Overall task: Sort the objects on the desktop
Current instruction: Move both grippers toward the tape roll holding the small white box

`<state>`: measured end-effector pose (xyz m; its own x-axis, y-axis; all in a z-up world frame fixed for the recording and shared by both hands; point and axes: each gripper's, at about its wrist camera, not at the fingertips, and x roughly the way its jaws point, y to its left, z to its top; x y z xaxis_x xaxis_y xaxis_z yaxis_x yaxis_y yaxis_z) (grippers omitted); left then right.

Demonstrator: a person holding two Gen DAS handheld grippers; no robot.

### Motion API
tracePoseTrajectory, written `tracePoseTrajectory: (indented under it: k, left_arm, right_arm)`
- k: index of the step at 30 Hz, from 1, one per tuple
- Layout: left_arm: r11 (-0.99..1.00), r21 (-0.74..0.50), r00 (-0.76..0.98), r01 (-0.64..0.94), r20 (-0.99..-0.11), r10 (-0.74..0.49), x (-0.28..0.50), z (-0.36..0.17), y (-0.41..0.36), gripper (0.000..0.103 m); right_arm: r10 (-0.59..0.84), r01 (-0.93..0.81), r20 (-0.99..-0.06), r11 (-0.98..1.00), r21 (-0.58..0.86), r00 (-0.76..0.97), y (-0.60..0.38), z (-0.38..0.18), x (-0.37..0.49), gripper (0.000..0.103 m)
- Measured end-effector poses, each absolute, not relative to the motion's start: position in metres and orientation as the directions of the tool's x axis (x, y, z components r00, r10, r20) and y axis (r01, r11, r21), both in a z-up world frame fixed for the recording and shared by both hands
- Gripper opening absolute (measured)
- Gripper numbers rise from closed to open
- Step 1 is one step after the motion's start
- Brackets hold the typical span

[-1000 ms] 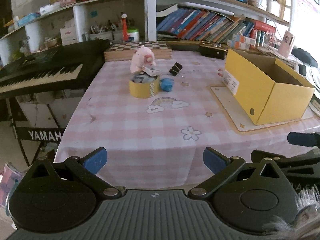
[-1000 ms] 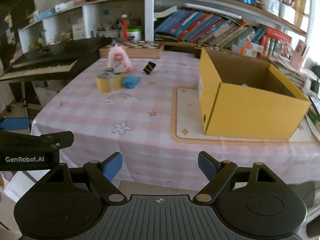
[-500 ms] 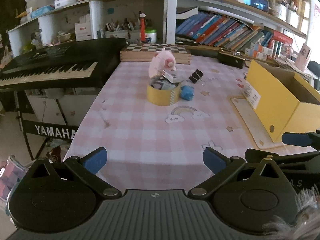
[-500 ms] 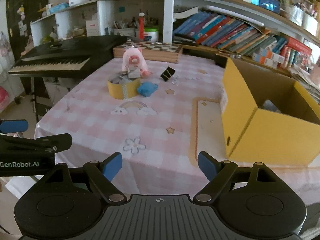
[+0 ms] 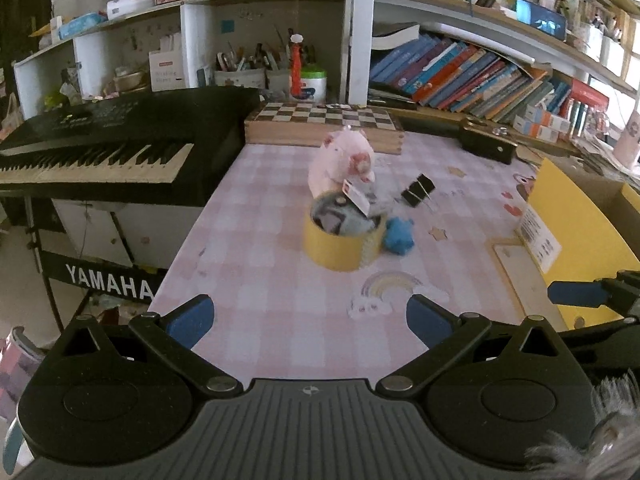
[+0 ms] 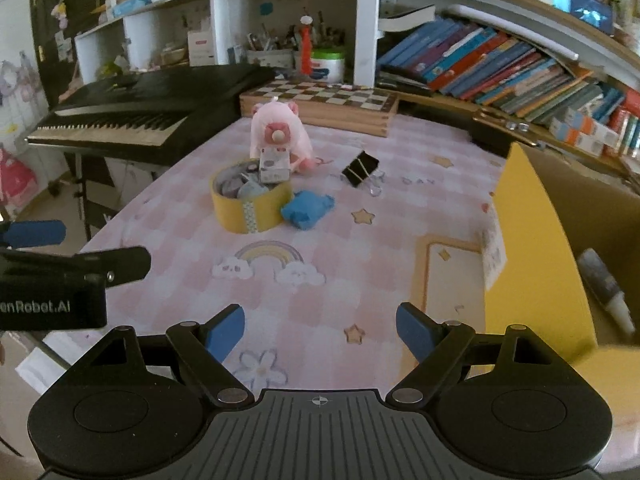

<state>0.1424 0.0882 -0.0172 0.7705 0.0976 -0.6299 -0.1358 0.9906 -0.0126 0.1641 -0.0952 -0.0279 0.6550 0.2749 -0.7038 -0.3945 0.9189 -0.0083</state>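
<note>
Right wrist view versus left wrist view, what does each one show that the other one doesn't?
Only the right wrist view looks inside the yellow box, where a tube lies. Only the left wrist view shows the YAMAHA lettering below the keyboard. Both show the yellow tape roll, pink plush toy, blue object and black binder clip, with both grippers open and empty.

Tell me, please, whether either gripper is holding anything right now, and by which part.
Nothing is held. The left gripper and the right gripper both stand open and empty above the tablecloth, short of the yellow tape roll.
</note>
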Motion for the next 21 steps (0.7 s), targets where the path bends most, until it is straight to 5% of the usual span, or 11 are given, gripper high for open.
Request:
tracePoseTrajectory:
  k: [21]
  left_arm:
    - [0.998,0.058,0.734,0.007,-0.679,0.034,0.274,-0.042,0.077,0.102]
  right_arm:
    - [0.293,-0.430,-0.742,0.903,0.006,0.604,-0.080,-0.051,0.255,0.085]
